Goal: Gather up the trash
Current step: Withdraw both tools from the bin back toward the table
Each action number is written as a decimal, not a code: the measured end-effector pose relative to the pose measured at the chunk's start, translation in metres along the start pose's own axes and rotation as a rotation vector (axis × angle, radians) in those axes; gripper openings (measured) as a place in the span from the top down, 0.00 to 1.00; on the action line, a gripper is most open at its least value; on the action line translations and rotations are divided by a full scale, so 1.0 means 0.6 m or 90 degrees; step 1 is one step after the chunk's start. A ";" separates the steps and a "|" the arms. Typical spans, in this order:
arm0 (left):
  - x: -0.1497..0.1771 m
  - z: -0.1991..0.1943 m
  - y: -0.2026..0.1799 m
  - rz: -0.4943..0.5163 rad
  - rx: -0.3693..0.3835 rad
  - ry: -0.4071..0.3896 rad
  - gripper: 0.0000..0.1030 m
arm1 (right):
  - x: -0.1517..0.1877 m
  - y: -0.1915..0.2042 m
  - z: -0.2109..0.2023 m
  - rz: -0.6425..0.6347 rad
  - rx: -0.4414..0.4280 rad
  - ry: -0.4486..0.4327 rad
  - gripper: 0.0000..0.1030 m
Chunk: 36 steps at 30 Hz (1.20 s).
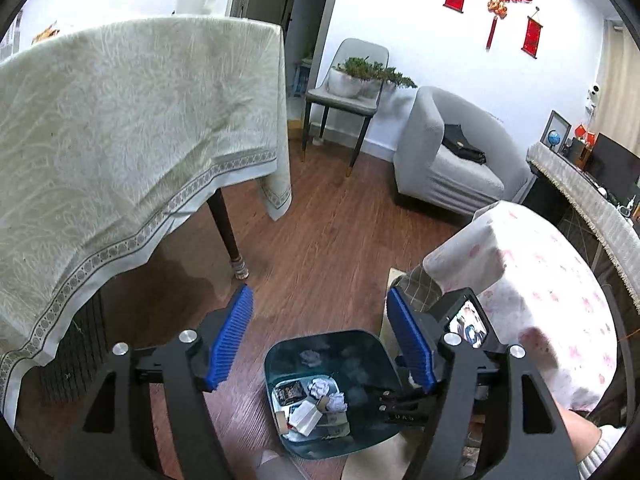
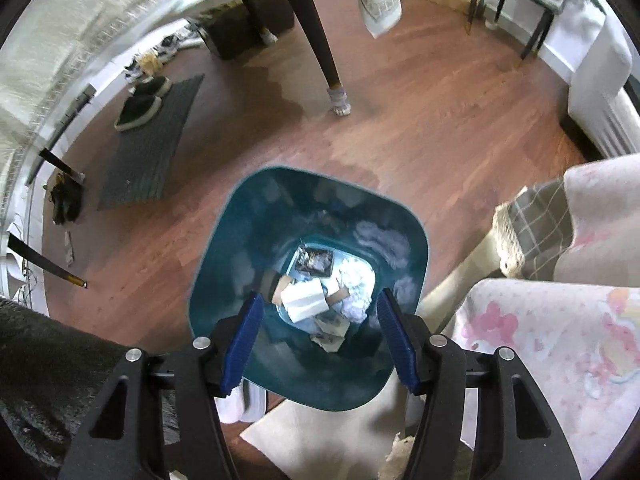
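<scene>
On the wooden floor, the teal bin (image 2: 308,292) stands holding crumpled paper (image 1: 322,386) and a white box (image 2: 304,300). To its left, the left tongs (image 1: 320,336) gape empty above it; the right tongs (image 2: 320,332), directly over the mouth, are parted with nothing between them. A drop looks just finished; next, seek further trash.

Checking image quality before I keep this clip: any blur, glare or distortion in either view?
Left wrist view: sharp, strong fisheye bending of the tablecloth edge, dark corner vignette. Right wrist view: the trash bin is slightly soft, its glossy walls show pale reflections, and the upper left cloth is smeared and overbright.
</scene>
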State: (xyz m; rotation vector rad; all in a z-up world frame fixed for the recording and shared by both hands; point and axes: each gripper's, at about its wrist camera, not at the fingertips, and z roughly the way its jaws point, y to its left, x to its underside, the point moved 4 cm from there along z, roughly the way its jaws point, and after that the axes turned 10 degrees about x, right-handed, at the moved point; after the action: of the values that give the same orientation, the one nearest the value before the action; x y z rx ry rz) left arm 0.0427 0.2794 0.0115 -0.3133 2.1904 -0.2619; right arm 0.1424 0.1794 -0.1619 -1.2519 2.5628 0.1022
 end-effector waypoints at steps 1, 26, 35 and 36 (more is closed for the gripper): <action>-0.005 -0.002 -0.008 0.006 0.001 -0.007 0.28 | -0.001 -0.002 -0.014 0.001 0.001 -0.011 0.41; -0.043 0.073 -0.216 0.097 0.083 -0.025 0.25 | 0.071 -0.185 -0.263 0.102 0.034 -0.217 0.38; -0.035 0.121 -0.293 0.120 0.116 -0.002 0.25 | 0.140 -0.270 -0.300 0.147 0.081 -0.235 0.38; -0.033 0.128 -0.304 0.125 0.120 0.001 0.25 | 0.148 -0.279 -0.304 0.154 0.085 -0.238 0.38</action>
State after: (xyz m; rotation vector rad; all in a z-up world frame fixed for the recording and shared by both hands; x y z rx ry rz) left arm 0.1395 0.1076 0.0356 0.0068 2.1601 -0.3546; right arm 0.1809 -0.0262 -0.0023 -0.7855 2.3362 0.1913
